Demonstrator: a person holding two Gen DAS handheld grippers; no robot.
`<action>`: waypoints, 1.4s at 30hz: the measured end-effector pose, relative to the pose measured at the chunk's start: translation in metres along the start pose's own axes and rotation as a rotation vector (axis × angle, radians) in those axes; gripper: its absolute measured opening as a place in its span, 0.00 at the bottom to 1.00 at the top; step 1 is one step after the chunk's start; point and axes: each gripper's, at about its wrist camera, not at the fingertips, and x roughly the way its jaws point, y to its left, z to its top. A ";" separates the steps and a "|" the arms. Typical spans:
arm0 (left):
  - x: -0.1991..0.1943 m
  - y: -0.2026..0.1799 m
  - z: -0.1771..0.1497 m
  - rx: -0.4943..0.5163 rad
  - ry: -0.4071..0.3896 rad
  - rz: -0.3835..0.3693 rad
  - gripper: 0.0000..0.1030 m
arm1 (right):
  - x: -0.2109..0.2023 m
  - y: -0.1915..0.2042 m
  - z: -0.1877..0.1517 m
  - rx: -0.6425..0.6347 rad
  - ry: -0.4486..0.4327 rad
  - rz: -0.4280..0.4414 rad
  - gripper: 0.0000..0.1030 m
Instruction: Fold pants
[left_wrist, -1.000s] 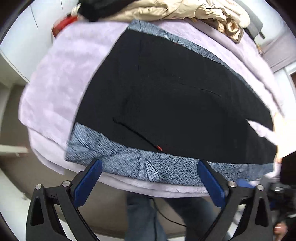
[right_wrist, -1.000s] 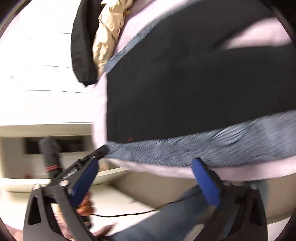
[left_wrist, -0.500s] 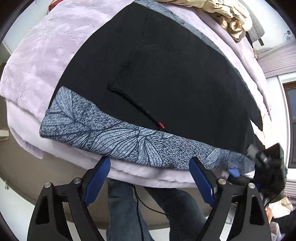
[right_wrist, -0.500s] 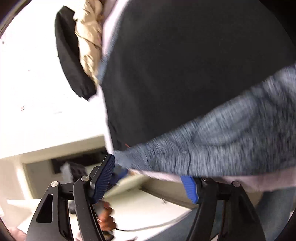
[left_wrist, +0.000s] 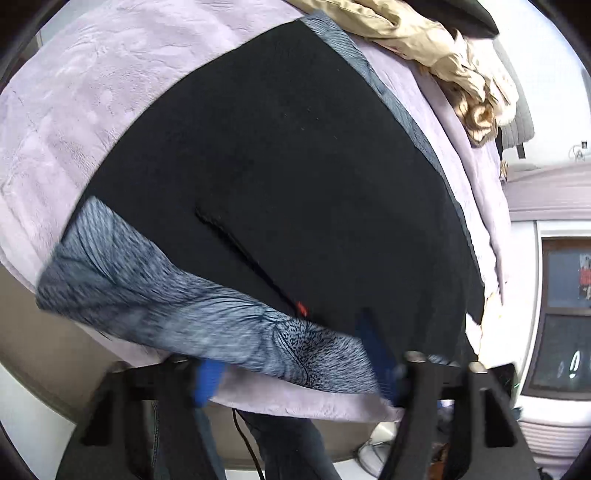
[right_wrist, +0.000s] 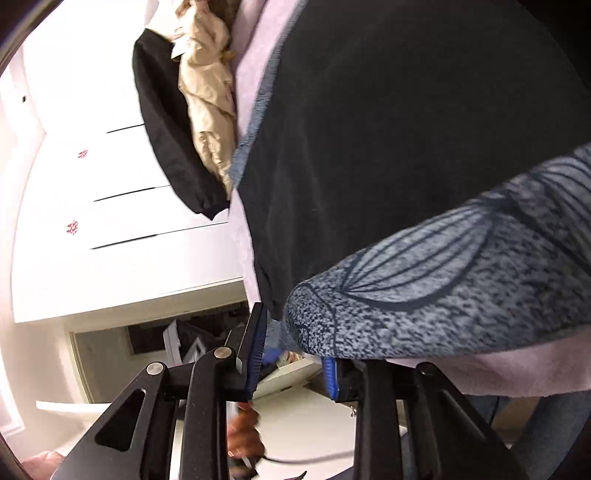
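Black pants (left_wrist: 295, 177) w/ grey leaf-print waistband (left_wrist: 177, 306) lie flat on the lilac bed blanket (left_wrist: 74, 103), band at the near edge. My left claw (left_wrist: 295, 373) straddles the band, jaws part-open, blurry. My right claw (right_wrist: 291, 354) sits at the band's corner (right_wrist: 314, 306), gap narrow, can't tell if it's gripping. Beige clothes (left_wrist: 443, 55) piled far side.
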 end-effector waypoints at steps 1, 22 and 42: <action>0.001 0.000 0.002 0.015 0.003 0.016 0.50 | -0.003 -0.006 -0.001 0.006 -0.005 -0.009 0.32; -0.050 -0.117 0.092 0.299 -0.209 0.117 0.28 | -0.069 0.086 0.126 -0.156 -0.039 -0.029 0.11; 0.042 -0.137 0.173 0.368 -0.335 0.542 0.79 | 0.019 0.131 0.247 -0.502 0.206 -0.328 0.70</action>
